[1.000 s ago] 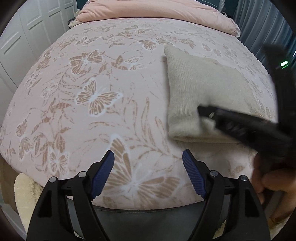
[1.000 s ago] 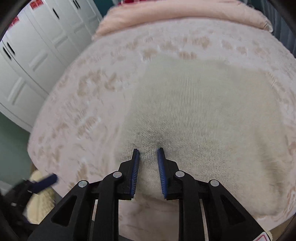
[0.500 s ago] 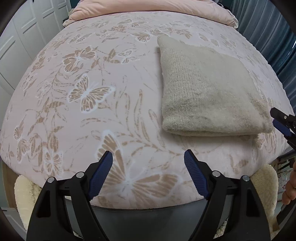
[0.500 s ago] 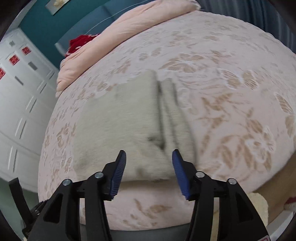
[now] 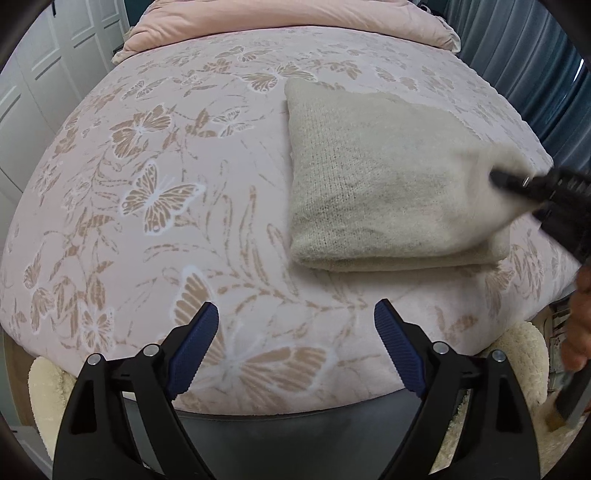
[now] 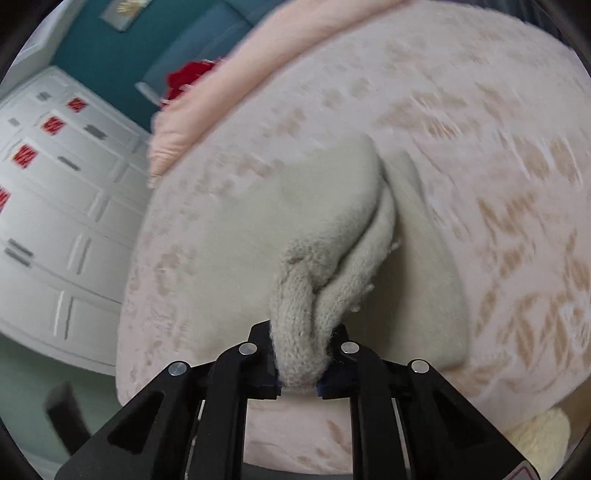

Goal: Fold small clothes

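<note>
A folded beige knit garment (image 5: 376, 184) lies on the pink butterfly bedspread (image 5: 166, 192), right of centre in the left wrist view. My left gripper (image 5: 295, 343) is open and empty, hovering over the bed's near edge, short of the garment. My right gripper (image 6: 299, 369) is shut on the garment's near right corner (image 6: 295, 325) and lifts the bunched layers. It also shows in the left wrist view (image 5: 517, 182), blurred, at the garment's right corner.
A pink duvet roll (image 5: 288, 18) lies at the head of the bed. White wardrobe doors (image 6: 55, 206) stand to the left, blue curtains (image 5: 524, 55) to the right. A cream fluffy rug (image 5: 517, 354) lies on the floor at the bed's foot.
My right gripper has gone from open beside the garment to shut on its right corner, lifting it. My left gripper has stayed open near the bed's edge.
</note>
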Motion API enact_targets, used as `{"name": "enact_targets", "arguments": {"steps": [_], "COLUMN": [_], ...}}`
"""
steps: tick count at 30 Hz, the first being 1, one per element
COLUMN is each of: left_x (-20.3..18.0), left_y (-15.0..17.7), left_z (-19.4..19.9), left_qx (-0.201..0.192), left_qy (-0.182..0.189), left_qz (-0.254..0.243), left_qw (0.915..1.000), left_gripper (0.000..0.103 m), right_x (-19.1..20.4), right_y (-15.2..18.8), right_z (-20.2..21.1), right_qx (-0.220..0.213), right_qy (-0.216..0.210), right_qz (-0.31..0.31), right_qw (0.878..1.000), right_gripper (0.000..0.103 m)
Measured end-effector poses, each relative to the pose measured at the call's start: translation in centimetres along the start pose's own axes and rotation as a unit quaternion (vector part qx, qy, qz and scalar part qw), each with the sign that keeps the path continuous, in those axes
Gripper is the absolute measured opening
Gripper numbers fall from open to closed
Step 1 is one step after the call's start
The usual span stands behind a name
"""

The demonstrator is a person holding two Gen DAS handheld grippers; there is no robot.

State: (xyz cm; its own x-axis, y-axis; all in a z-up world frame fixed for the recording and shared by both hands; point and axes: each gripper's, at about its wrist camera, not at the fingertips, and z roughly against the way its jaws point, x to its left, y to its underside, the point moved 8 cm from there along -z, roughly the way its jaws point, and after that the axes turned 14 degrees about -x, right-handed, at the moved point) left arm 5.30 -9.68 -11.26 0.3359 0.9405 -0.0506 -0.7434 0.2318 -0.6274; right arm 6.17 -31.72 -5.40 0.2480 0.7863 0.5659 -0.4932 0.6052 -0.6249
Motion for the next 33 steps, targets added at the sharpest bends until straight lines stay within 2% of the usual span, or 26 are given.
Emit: {"name": "enact_targets", "arguments": {"steps": [3,4,5,6,7,8,9,10,12,14,16,17,20,23,25,26,28,29,31,33], "left_x": [0.7,0.8,0.9,1.0,1.0,1.1,1.1,1.0,0.9,0.8,0.3,0.0,-1.6,-3.5,-4.2,-4.2,-3.0,-2.2,-1.2,-1.1], "left_y": [0.2,0.3,0.3,0.4,0.4,0.4,0.5,0.6,0.7,0.7,0.5,0.3,-0.5,-1.5,-2.5,-2.7,-3.5,-3.8,-3.8,-2.5], "left_z": [-0.1,-0.2,-0.4,-0.5,-0.5,-0.5,-0.6,-0.7,-0.8,-1.1,-1.8,-2.3,-3.8,-5.2,-6.1,-6.6,-6.5,-6.1,-5.7,-6.5], "left_qx": [0.002,0.005,0.008,0.010,0.011,0.012,0.013,0.015,0.014,0.014,0.013,0.012,0.007,0.000,-0.020,-0.015,-0.014,-0.020,-0.023,-0.003], "left_qy": [-0.008,-0.009,-0.009,-0.008,-0.007,-0.006,-0.004,-0.003,-0.005,-0.009,-0.007,-0.008,0.009,0.021,0.014,0.015,0.022,0.029,0.034,0.025], "left_qz": [0.007,0.011,0.015,0.019,0.022,0.026,0.029,0.028,0.019,0.017,0.016,0.012,-0.006,-0.021,-0.032,-0.026,0.034,0.066,0.085,0.069], "left_qw": [0.9999,0.9999,0.9998,0.9997,0.9997,0.9996,0.9995,0.9995,0.9997,0.9997,0.9998,0.9998,0.9999,0.9996,0.9992,0.9994,0.9991,0.9972,0.9955,0.9973], "left_gripper": [0.084,0.084,0.084,0.084,0.084,0.086,0.086,0.086,0.087,0.087,0.087,0.087,0.086,0.085,0.068,0.043,0.029,0.022,0.019,0.018], "right_x": [5.1,5.2,4.0,1.9,-1.4,-5.3,-8.8,-10.6,-9.6,-8.3,-8.7,-9.5,-9.3,-7.2,-5.8,-5.1,-4.0,-4.0,-5.8,-9.8], "right_y": [-4.7,-5.2,-5.0,-4.1,-2.6,-0.4,1.9,3.0,1.9,0.7,0.6,1.1,1.1,0.3,-0.5,-1.1,-2.3,-2.7,-1.9,2.0], "right_z": [4.1,4.8,4.6,3.6,1.8,-0.5,-2.3,-2.7,-1.6,-1.2,-1.5,-1.8,-0.8,0.7,1.4,2.0,3.3,3.8,3.7,0.9], "right_qx": [-0.061,-0.072,-0.075,-0.068,-0.045,-0.001,0.045,0.057,0.023,0.007,0.014,0.026,0.020,0.009,0.005,0.000,-0.022,-0.032,-0.032,0.029], "right_qy": [-0.085,-0.089,-0.065,-0.016,0.056,0.122,0.160,0.165,0.143,0.120,0.127,0.128,0.077,0.032,0.001,-0.013,-0.037,-0.035,0.012,0.113], "right_qz": [0.028,0.033,0.043,0.065,0.097,0.113,0.096,0.071,0.061,0.050,0.045,0.022,-0.061,-0.093,-0.109,-0.114,-0.113,-0.108,-0.073,-0.013], "right_qw": [0.994,0.993,0.994,0.995,0.993,0.986,0.981,0.982,0.988,0.992,0.991,0.991,0.995,0.995,0.994,0.993,0.993,0.993,0.997,0.993], "right_gripper": [0.011,0.011,0.011,0.011,0.011,0.010,0.010,0.010,0.010,0.010,0.010,0.011,0.011,0.011,0.011,0.011,0.011,0.011,0.010,0.010]}}
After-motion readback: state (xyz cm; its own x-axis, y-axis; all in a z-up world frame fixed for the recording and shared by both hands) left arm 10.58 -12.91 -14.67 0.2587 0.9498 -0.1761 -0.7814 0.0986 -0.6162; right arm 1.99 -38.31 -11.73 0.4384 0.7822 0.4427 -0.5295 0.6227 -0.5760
